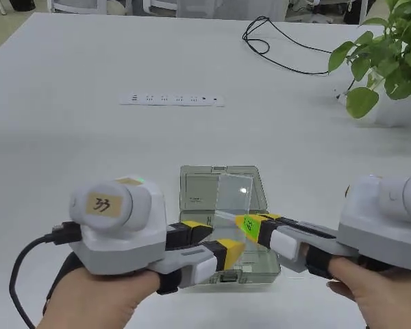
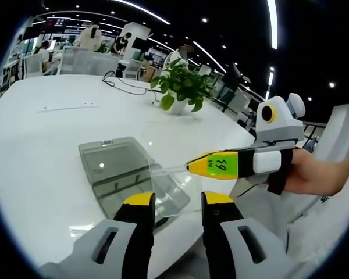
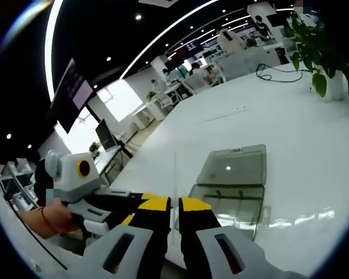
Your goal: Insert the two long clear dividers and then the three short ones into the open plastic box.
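Holding clear divider (image 1: 234,195) above open box (image 1: 192,192), frame centre.
Right tool (image 3: 174,203) clamps it edge-down for slotting; left tool (image 2: 174,200) apart, ready to steady.

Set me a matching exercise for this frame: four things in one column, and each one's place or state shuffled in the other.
1. clear divider
2. plastic box
3. power strip
4. potted plant

A. far right of the table
B. gripped by the right gripper
C. lid open, nearest the person
D. flat, mid-table beyond the box

Pairs: 1-B, 2-C, 3-D, 4-A
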A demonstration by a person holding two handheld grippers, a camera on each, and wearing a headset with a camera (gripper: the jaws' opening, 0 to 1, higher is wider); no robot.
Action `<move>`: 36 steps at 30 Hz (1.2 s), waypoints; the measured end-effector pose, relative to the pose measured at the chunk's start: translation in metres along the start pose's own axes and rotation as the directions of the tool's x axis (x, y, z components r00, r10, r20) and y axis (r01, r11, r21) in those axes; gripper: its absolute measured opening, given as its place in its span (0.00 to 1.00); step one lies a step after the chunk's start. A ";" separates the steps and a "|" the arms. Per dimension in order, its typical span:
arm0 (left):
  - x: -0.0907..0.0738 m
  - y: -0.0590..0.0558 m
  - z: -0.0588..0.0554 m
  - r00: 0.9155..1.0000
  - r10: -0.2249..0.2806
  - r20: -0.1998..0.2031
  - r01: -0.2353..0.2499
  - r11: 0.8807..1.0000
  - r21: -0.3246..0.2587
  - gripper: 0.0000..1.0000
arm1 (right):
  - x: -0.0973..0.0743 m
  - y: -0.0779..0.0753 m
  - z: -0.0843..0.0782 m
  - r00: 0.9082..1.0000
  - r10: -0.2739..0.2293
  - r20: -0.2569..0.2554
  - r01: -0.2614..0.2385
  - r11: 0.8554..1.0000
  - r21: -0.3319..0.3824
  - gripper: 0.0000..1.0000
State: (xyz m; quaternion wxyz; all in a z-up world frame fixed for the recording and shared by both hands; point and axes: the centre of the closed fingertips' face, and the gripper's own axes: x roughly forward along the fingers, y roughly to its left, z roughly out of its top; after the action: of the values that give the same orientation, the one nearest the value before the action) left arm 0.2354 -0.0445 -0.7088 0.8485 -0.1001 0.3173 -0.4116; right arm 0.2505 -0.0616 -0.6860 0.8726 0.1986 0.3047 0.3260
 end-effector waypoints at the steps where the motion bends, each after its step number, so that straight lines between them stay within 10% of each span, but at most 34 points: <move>1: 0.000 0.000 0.000 1.000 -0.002 0.000 0.002 1.000 0.000 0.30 | 0.000 0.000 0.000 1.000 0.000 -0.004 0.000 1.000 0.005 0.07; 25: -0.018 0.017 -0.006 1.000 -0.031 -0.005 0.031 0.992 0.121 0.55 | -0.003 -0.018 0.014 0.997 -0.043 -0.064 0.045 0.998 0.039 0.07; 36: -0.027 0.028 -0.014 0.999 -0.041 -0.024 0.045 0.971 0.234 0.76 | -0.001 -0.041 0.012 0.977 -0.109 -0.186 0.134 0.983 0.125 0.07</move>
State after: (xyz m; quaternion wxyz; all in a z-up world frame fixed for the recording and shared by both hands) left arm 0.2316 -0.0050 -0.7194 0.8421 -0.0020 0.2723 -0.4655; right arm 0.2766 -0.0933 -0.6992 0.8445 0.2088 0.4147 0.2668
